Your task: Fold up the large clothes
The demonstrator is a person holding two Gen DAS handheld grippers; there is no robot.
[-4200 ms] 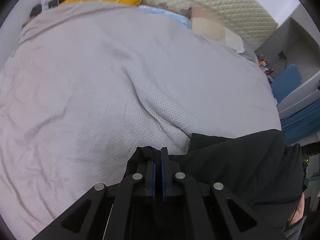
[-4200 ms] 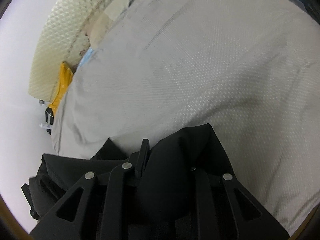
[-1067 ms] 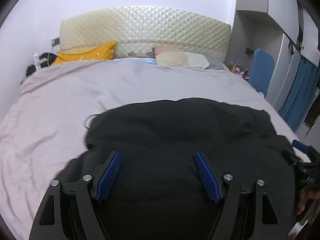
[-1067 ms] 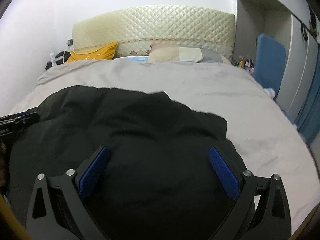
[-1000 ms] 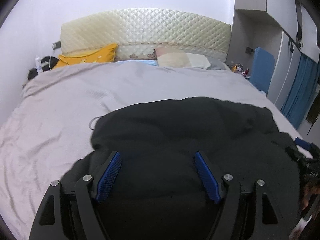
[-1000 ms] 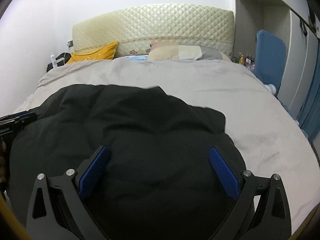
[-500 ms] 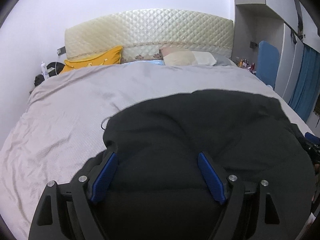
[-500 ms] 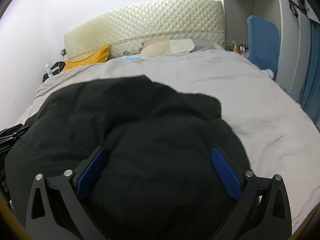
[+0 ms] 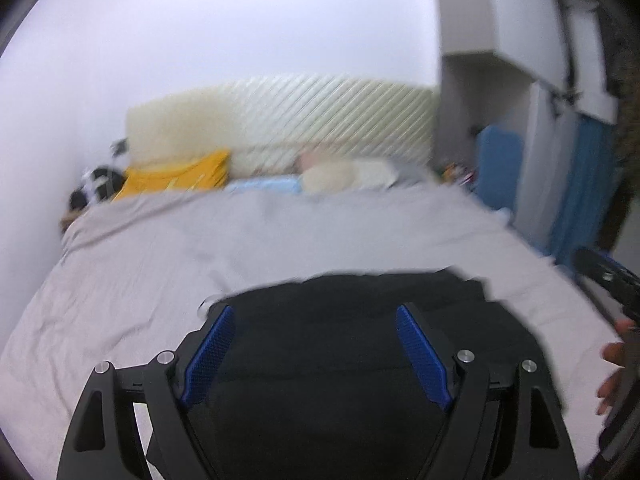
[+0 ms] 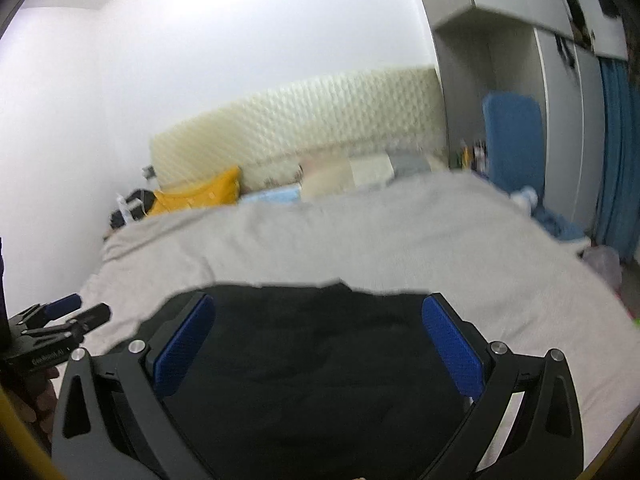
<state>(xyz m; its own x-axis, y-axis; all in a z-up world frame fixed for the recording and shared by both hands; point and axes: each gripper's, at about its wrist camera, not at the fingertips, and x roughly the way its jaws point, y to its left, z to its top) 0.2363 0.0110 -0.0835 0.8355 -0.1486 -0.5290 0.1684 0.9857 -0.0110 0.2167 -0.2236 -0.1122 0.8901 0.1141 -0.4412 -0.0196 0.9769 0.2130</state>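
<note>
Black garment (image 9: pixel 340 360) lies low-centre on grey bed (image 9: pixel 160 260); left hand-held gripper (image 9: pixel 316 354) and right hand-held gripper (image 10: pixel 318 346) both spread, empty. Risk: slippery fabric bunching, fold springing open.

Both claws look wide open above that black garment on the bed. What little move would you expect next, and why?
Probably lowering the left gripper to the near edge of the black garment for a fresh pinch. Both it and the right gripper are open, holding nothing, and the garment lies loose on the grey bedcover.
</note>
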